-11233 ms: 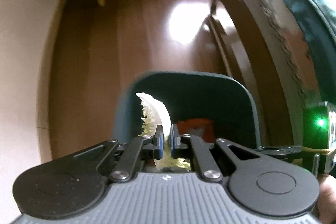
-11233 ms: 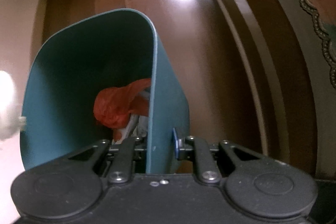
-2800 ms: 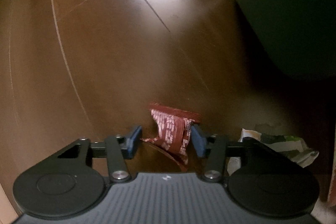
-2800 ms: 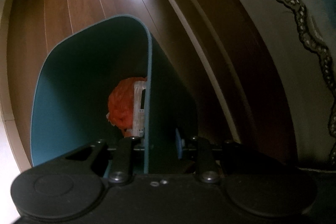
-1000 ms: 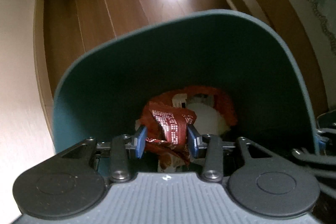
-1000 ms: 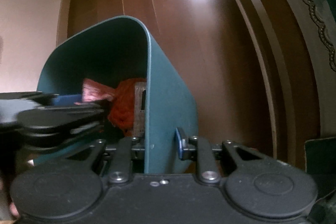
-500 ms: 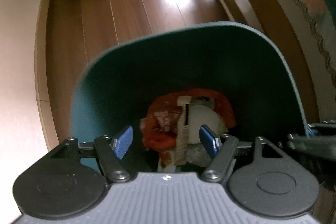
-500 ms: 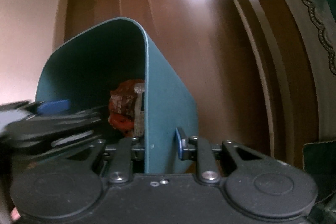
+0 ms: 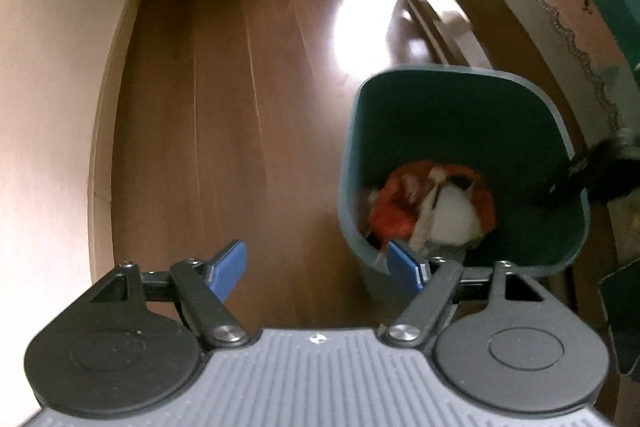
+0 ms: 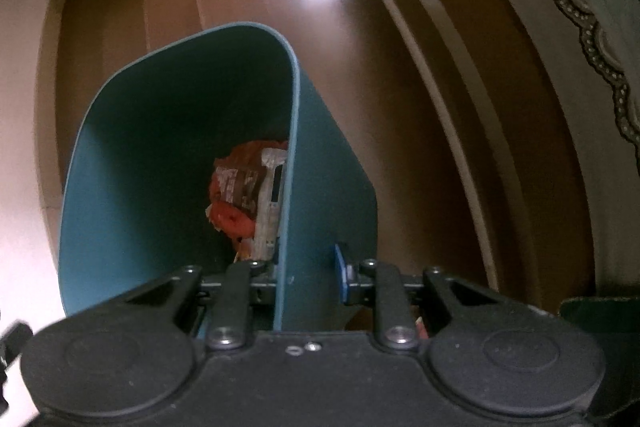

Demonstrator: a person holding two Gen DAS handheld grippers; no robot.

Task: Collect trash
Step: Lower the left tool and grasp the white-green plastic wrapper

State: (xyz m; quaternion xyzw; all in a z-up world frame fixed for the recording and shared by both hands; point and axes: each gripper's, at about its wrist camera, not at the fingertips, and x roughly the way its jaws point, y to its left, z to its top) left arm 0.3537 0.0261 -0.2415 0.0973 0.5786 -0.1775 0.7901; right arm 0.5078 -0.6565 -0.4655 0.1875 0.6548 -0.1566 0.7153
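Bin point(image 10: 324, 163) clamped by right gripper point(image 10: 308, 277), one red wrapper point(image 10: 240, 187) inside.

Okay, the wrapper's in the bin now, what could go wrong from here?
1. The right gripper holds the teal trash bin by one thin wall; a jerk could slip it and tip out the red wrapper.
2. The left gripper, jaws opening and empty, sits just beside the bin's rim; swinging back carelessly might knock it.
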